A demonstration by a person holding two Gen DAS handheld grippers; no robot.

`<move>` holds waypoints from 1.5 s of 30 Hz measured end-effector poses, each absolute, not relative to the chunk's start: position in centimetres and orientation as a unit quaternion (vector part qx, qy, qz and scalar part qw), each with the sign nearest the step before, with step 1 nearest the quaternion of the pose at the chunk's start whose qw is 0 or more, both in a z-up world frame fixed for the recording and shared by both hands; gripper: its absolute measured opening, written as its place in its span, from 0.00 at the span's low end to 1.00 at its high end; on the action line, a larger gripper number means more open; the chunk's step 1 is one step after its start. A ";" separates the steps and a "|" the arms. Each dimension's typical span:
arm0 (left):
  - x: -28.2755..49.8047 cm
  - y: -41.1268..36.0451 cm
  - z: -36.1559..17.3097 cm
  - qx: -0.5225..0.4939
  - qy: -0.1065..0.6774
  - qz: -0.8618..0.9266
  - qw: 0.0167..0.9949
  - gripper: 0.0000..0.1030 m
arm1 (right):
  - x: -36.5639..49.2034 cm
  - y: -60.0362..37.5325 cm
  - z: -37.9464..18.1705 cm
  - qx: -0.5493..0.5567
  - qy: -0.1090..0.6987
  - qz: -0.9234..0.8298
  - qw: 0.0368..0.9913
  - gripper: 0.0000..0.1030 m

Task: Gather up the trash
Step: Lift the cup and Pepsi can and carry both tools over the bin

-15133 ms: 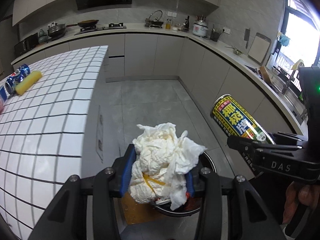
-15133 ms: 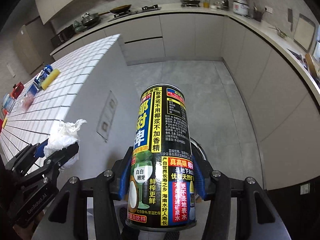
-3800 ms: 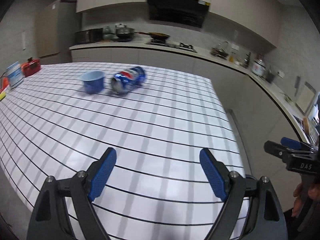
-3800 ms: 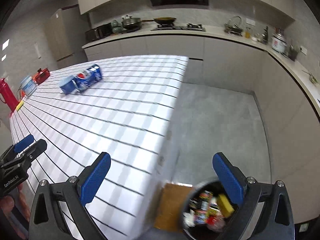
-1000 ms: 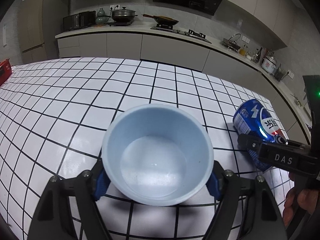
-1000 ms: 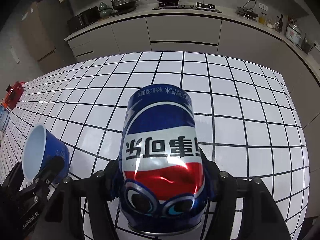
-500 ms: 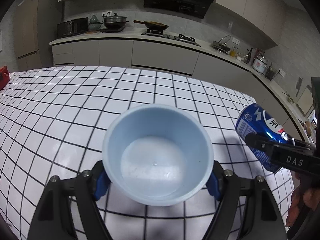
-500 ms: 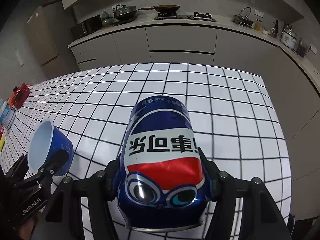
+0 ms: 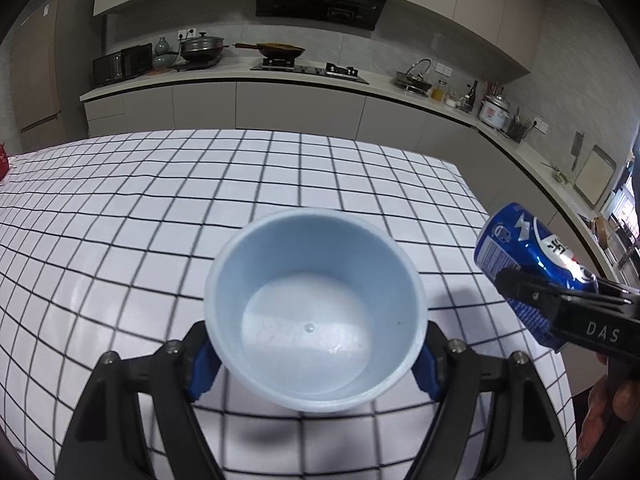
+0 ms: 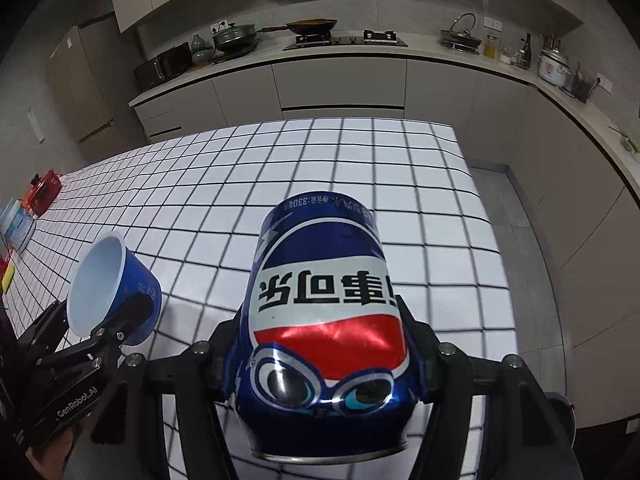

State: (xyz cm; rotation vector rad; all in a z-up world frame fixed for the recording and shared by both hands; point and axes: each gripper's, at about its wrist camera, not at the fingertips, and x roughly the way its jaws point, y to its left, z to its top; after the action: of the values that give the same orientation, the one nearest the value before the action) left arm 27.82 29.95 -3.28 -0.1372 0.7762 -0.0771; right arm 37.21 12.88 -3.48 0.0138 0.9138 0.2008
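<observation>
Carrying both items clear of the tabletop looked like the step in hand.

Left wrist view: left gripper [image 9: 314,360] was pinching a pale blue cup [image 9: 314,314] between its blue pads [image 9: 202,364], mouth facing the camera, inside empty. Cup looked like thin, smooth plastic with a rolled rim, so my call was to keep the squeeze light or the wall buckles and slips. White tiled tabletop [image 9: 160,208] with dark grout lay below and ahead of the jaws. Off to the gripper's right, the blue soda can [image 9: 528,256] sat in the other tool, tilted.

Right wrist view: right gripper [image 10: 324,364] was clamped on the same can [image 10: 324,328], held lengthwise along the fingers with its print upside down. Glossy thin aluminium, dented near the pads, so probably empty and easy to crush further. To its left, the cup [image 10: 114,284] was held tilted, darker blue outside. No bin was clearly visible; I'd carry both level and release only once directly over it.
</observation>
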 end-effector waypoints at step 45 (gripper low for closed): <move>14.2 -7.6 -10.0 -0.049 0.416 -0.113 0.901 0.76 | 19.5 -29.5 -15.1 0.006 0.498 0.081 0.863 0.63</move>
State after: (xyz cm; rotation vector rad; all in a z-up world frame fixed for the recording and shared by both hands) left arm 14.21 -7.59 -9.96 -0.1022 0.8607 -0.2345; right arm 19.49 -29.48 -15.09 0.0135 1.0437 0.1706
